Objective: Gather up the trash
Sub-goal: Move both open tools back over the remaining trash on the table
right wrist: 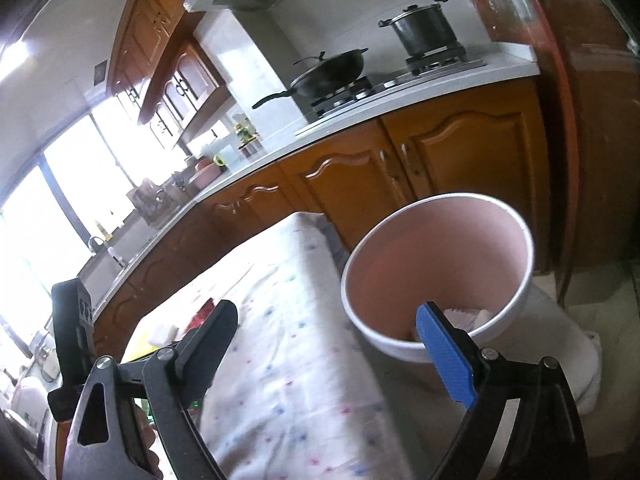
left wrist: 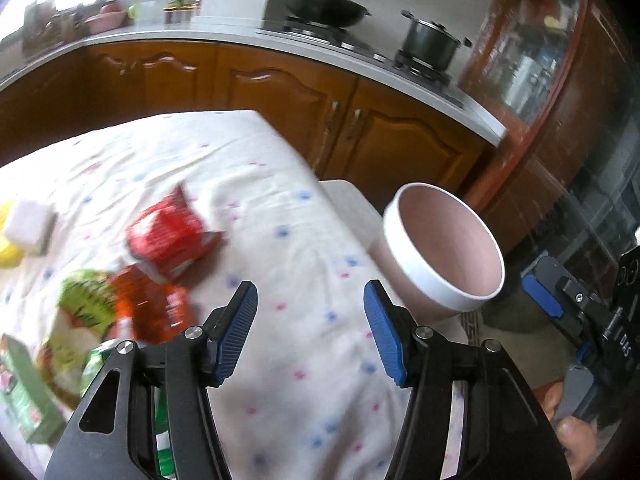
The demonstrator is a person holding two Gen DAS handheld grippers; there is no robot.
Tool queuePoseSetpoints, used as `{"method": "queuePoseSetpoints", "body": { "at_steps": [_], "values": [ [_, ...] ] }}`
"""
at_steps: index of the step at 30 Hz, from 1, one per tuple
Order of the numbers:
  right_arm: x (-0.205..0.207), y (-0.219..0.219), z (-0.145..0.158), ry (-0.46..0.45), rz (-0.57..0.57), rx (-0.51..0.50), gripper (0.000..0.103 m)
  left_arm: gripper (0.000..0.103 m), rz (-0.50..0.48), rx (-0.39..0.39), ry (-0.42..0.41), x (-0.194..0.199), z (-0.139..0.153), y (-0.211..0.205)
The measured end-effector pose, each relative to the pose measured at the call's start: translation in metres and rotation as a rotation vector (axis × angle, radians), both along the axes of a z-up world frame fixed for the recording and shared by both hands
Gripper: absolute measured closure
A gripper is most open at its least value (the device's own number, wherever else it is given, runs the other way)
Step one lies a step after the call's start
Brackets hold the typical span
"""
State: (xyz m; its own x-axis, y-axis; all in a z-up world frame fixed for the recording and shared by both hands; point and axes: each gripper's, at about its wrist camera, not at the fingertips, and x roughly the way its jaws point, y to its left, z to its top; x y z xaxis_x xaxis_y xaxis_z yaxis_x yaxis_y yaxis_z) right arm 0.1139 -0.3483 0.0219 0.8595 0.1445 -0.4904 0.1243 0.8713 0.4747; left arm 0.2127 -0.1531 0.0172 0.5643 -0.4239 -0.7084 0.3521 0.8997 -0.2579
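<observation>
Blurred snack wrappers lie on the left of the dotted white tablecloth (left wrist: pixel 304 380): a red one (left wrist: pixel 168 236), an orange-red one (left wrist: pixel 156 308) and a green one (left wrist: pixel 86 300), with a green carton (left wrist: pixel 24 392) nearest me. My left gripper (left wrist: pixel 310 296) hovers over bare cloth to their right, open with nothing between its pads. Beside the table's right edge stands a pink bin with a white rim (left wrist: pixel 416 276). In the right wrist view my right gripper (right wrist: pixel 324 340) is open and empty, straddling the table edge and the bin's near rim (right wrist: pixel 376 332). Pale crumpled trash (right wrist: pixel 464 316) lies inside.
A white block (left wrist: pixel 30 224) and something yellow (left wrist: pixel 6 256) sit at the table's far left. Behind runs a wooden-cabinet counter (left wrist: pixel 280 92) with a wok (left wrist: pixel 320 8) and a pot (left wrist: pixel 430 42) on the stove. A glass-fronted cabinet (left wrist: pixel 532 52) stands right. One right-gripper pad (left wrist: pixel 542 298) shows beyond the bin.
</observation>
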Motion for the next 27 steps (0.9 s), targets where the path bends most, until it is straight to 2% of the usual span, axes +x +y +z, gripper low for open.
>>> {"method": "queuePoseSetpoints", "body": {
  "at_steps": [11,27],
  "values": [
    [0.008,0.052,-0.005,0.018,0.101,0.008,0.011,0.047,0.103,-0.047,-0.042,-0.025,0.013,0.075],
    [0.019,0.113,-0.010,0.042,0.203,0.007,0.011,0.047,0.239,-0.074,-0.030,-0.036,0.005,0.153]
  ]
}}
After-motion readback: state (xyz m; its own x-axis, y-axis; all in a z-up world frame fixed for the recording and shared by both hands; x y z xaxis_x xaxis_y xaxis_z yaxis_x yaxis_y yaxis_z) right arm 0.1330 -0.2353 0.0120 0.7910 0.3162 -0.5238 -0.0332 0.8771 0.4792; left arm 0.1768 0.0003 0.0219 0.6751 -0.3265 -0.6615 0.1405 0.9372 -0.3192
